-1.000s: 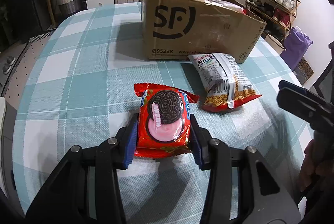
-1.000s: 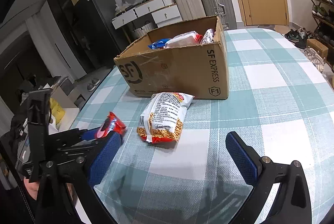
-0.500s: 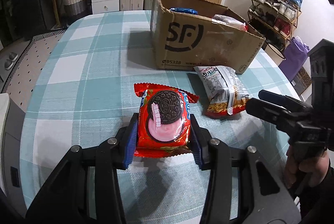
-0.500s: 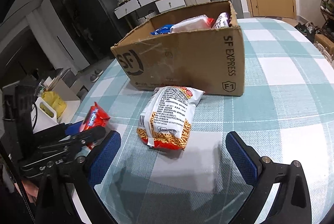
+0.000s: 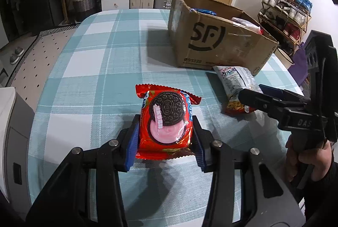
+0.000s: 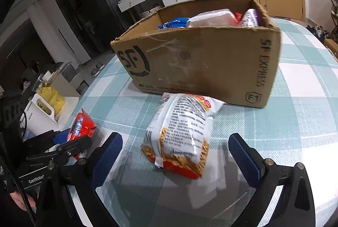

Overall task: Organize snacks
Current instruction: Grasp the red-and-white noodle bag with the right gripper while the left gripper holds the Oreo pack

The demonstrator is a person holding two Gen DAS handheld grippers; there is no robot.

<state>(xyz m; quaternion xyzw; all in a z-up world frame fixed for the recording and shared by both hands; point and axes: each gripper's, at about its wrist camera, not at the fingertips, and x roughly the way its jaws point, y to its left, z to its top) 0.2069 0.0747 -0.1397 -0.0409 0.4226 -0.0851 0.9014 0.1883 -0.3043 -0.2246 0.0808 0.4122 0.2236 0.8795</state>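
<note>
1. Left tongs (image 5: 164, 140) are pinching the red Oreo pack (image 5: 166, 121) by its two side edges, and it looks lifted a bit off the checked worktop (image 5: 88, 79). It's a soft, puffy wrapper held only at the sides, so I reckon it could squirm or tip out if the hand swings fast toward the box.

2. Noodle snack bag (image 6: 179, 134) lies flat on the worktop, just in front of the cardboard box (image 6: 200, 62), top end about touching it. Right tongs (image 6: 175, 155) are spread wide with the bag between the pads, nothing touching yet. A slightly off-centre close probably just shoves the bag, and a hard one crushes the noodles.

3. The two tools are pretty close together. Both heading for the box at once could mean a bump.

4. The box already holds several packs, so a careless drop might land on the rim.
</note>
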